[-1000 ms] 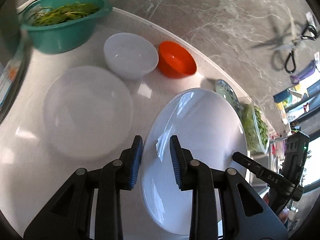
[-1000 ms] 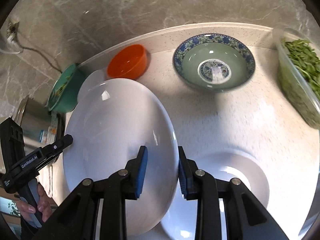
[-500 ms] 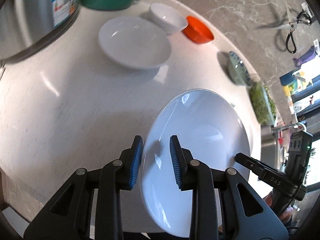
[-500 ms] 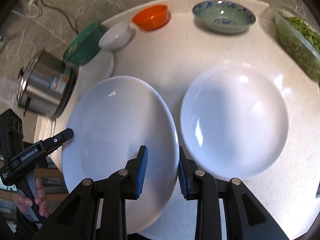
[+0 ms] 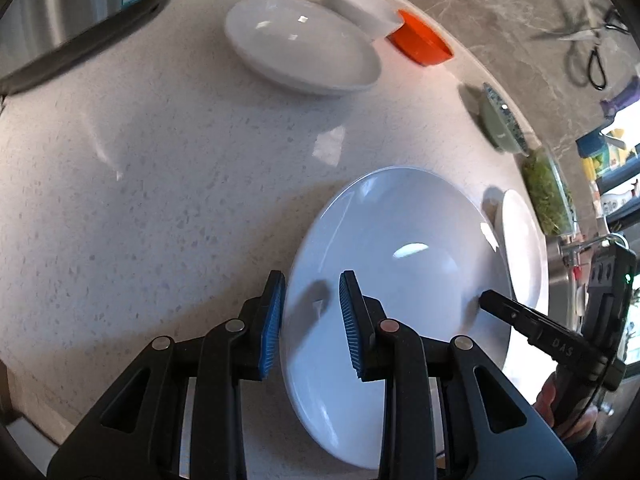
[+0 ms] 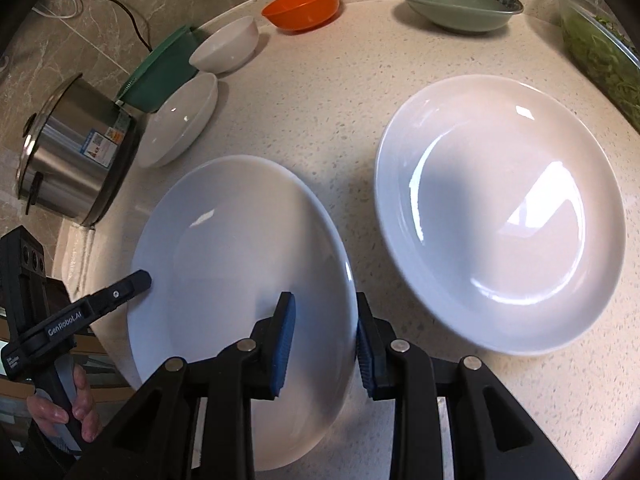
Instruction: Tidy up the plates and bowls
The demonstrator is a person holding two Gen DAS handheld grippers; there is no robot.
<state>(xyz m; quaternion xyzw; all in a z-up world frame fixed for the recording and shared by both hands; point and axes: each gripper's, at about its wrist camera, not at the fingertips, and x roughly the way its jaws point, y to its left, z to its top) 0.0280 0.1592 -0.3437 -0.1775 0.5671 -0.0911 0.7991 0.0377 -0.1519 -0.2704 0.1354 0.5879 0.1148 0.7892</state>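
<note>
A large white plate (image 5: 400, 272) (image 6: 232, 248) hangs between both grippers over the front of the pale speckled counter (image 5: 160, 200). My left gripper (image 5: 310, 320) is shut on its near rim in the left wrist view. On the opposite rim, my right gripper (image 6: 324, 340) is shut too. Each gripper's tip shows at the far rim in the other's view. A second white plate (image 6: 500, 216) (image 5: 524, 248) lies flat on the counter just right of the held one. I cannot tell whether the held plate touches the counter.
At the back stand a third white plate (image 6: 180, 120), a small white bowl (image 6: 226, 44), an orange bowl (image 6: 304, 6) and a green bowl with a blue rim (image 6: 456, 4). A teal colander (image 6: 160, 72) and steel pot (image 6: 76, 152) are back left, a clear tub of greens (image 6: 600, 52) right.
Both grippers have carried the plate away from the back bowls toward the counter's front and lower. The second plate on the counter now lies beside it rather than under it.
</note>
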